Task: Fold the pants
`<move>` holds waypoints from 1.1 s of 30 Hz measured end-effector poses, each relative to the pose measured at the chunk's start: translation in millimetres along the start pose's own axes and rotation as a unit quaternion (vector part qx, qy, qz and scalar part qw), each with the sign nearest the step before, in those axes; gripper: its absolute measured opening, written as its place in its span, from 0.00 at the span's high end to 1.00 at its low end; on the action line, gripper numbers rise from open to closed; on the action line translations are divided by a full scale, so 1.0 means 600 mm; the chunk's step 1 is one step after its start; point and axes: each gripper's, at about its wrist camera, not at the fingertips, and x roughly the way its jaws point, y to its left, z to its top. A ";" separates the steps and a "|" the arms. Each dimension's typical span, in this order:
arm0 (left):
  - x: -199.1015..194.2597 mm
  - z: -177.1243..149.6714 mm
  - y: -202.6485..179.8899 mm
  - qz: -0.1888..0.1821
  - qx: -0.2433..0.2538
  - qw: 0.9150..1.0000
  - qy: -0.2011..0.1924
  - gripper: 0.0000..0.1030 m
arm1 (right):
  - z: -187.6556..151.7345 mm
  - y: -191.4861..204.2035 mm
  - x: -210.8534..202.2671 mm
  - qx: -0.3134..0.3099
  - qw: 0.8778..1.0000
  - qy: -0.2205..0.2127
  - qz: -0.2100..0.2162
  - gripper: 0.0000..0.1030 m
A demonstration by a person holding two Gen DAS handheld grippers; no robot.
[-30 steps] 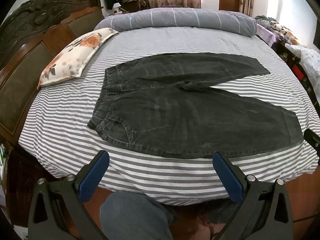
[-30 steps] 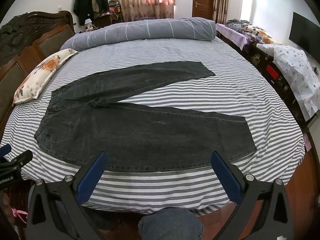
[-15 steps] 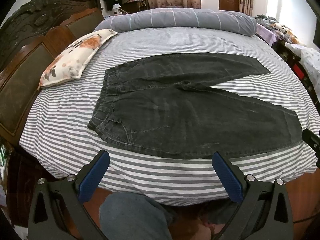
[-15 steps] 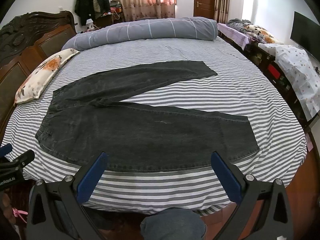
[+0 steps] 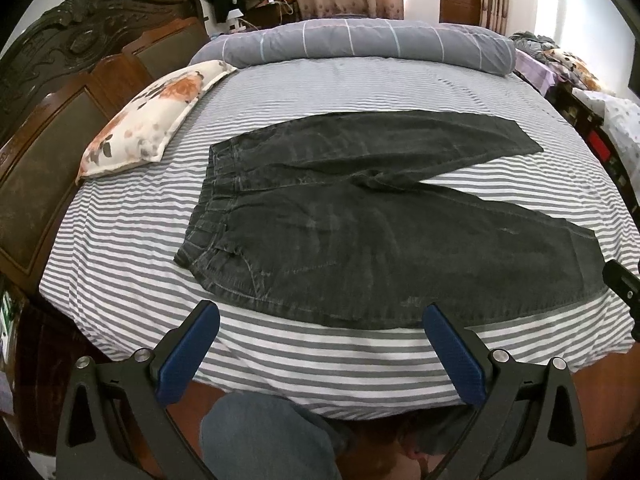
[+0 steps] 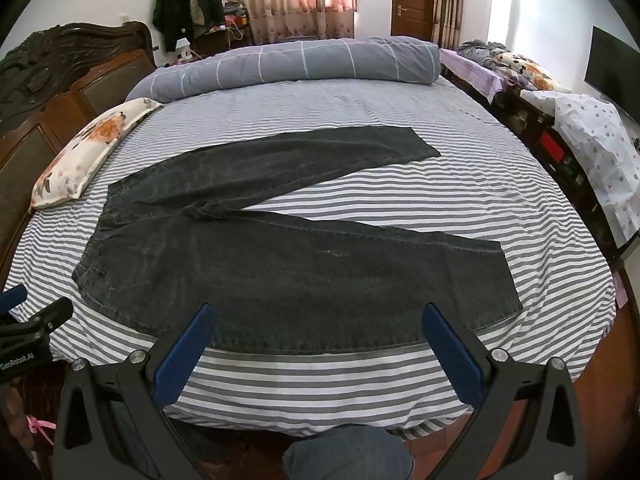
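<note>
Dark grey jeans [image 5: 360,216] lie flat on the striped bed, waistband to the left, the two legs spread apart in a V toward the right. They also show in the right wrist view [image 6: 280,256]. My left gripper [image 5: 320,320] is open and empty, above the bed's near edge, just short of the near leg by the waist. My right gripper [image 6: 320,320] is open and empty, at the near leg's lower edge. The right gripper's tip shows at the right border of the left wrist view [image 5: 622,284].
A floral pillow [image 5: 156,120] lies at the left by the wooden headboard [image 5: 60,120]. A rolled grey duvet [image 5: 360,42] lies across the far side. Cluttered furniture [image 6: 560,136] stands to the right. My knee [image 5: 260,440] is at the bed's near edge [image 5: 320,384].
Both grippers have shifted only slightly; the pants lie as before.
</note>
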 end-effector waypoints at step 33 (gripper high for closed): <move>0.033 0.051 -0.010 -0.021 0.008 1.000 -0.010 0.02 | 0.035 -0.006 0.017 0.009 1.000 -0.001 -0.012 0.01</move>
